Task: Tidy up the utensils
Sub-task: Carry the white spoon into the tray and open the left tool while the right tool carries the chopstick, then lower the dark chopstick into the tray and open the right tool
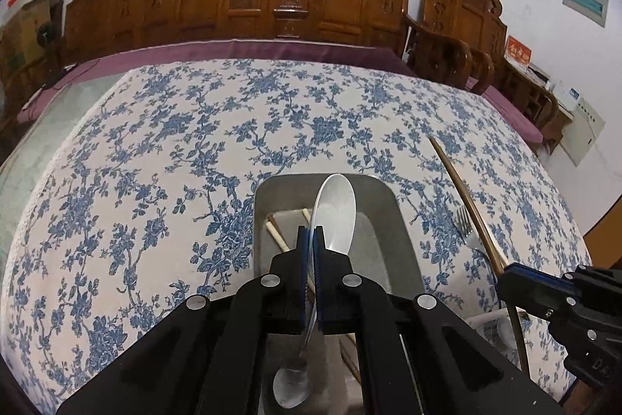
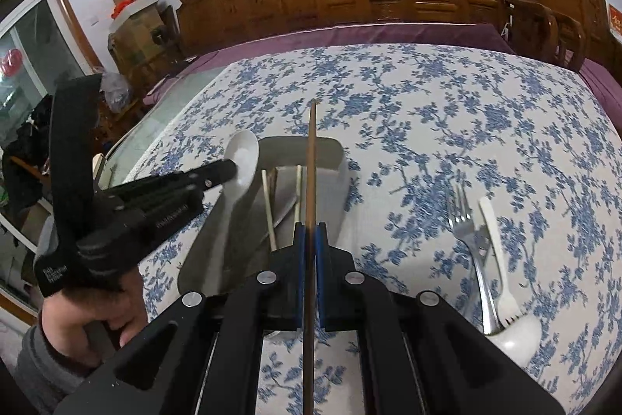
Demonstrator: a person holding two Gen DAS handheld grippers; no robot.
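Left gripper [image 1: 310,234], jaws clenched on a white spoon [image 1: 334,212], holds it above the grey tray [image 1: 392,220], bowl end pointing away. Right gripper [image 2: 310,230], jaws clamped on a brown chopstick [image 2: 311,158], holds it over the tray's right part. Inside the tray lie 2 pale chopsticks [image 2: 268,205]. A metal fork [image 2: 466,228] and a second white spoon [image 2: 505,298] lie touching on the floral tablecloth [image 2: 427,96], right of the tray.
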